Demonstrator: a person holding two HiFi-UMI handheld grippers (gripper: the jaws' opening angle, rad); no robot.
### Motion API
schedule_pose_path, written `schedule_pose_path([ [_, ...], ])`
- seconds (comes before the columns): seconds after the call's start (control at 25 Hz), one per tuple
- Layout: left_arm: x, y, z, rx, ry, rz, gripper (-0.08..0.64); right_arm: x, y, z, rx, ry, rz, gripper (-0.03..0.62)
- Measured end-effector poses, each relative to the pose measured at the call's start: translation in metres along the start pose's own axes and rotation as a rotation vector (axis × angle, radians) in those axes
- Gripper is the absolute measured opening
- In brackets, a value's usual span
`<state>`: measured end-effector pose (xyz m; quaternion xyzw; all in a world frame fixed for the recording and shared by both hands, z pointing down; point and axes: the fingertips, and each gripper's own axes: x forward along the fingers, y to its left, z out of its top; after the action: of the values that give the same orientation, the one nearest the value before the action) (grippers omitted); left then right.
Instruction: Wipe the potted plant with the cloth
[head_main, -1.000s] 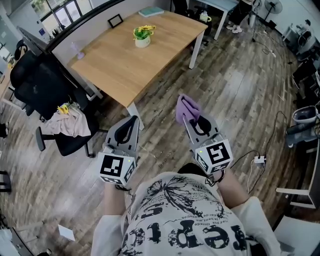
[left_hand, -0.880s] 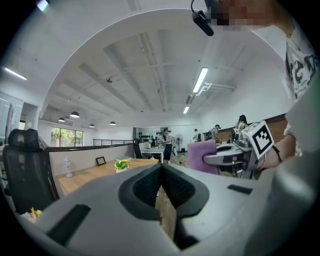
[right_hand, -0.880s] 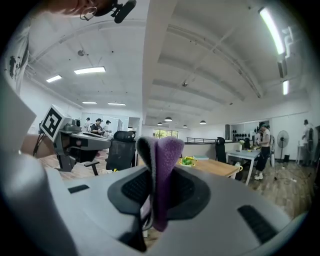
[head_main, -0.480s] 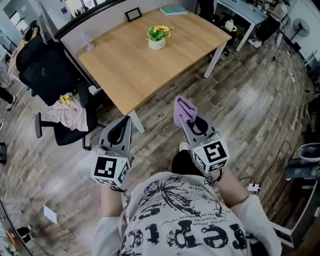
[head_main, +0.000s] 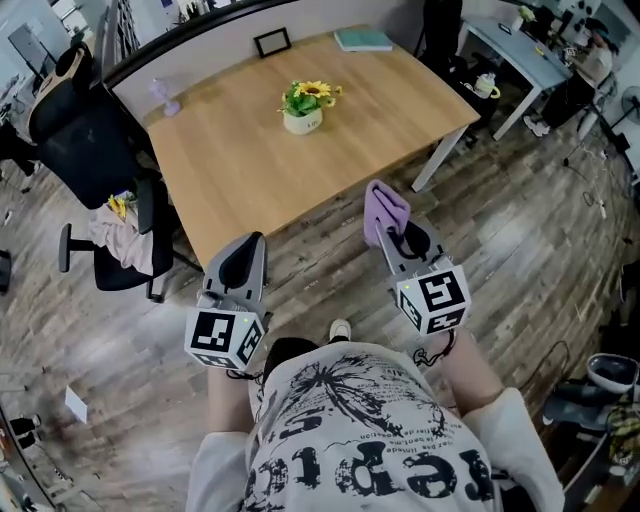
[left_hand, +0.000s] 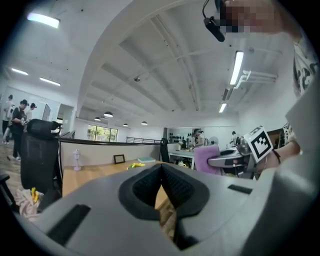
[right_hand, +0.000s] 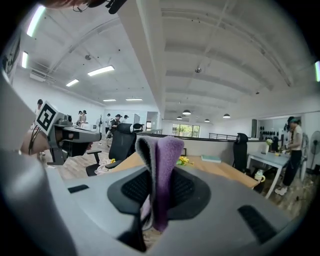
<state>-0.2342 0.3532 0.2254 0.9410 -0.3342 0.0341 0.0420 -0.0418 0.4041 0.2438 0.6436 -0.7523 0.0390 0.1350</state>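
A small potted plant (head_main: 303, 105) with yellow flowers in a white pot stands near the middle of the wooden table (head_main: 230, 170); it shows small and far as the potted plant (right_hand: 184, 161) in the right gripper view. My right gripper (head_main: 395, 228) is shut on a folded purple cloth (head_main: 384, 210), which sticks up between its jaws as the cloth (right_hand: 160, 175). My left gripper (head_main: 243, 258) is shut with nothing in it, its jaws meeting in the left gripper view (left_hand: 161, 172). Both grippers hang over the floor, just short of the table's near edge.
A black office chair (head_main: 90, 130) with clothes draped on its seat stands left of the table. On the table's far side lie a picture frame (head_main: 271, 42), a teal book (head_main: 364, 40) and a small lilac object (head_main: 163, 97). A white desk (head_main: 520, 50) stands at the right.
The table and plant have come nearer and swung toward the centre of the head view as I walked up. Both grippers have moved forward with me, the cloth still in the right one.
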Motion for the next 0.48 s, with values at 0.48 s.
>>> schedule_pose_path([
  [0.48,0.136,0.033,-0.023,-0.037,0.102,0.047,0.003,0.1,-0.094,-0.026,0.044,0.061,0.071,0.08],
])
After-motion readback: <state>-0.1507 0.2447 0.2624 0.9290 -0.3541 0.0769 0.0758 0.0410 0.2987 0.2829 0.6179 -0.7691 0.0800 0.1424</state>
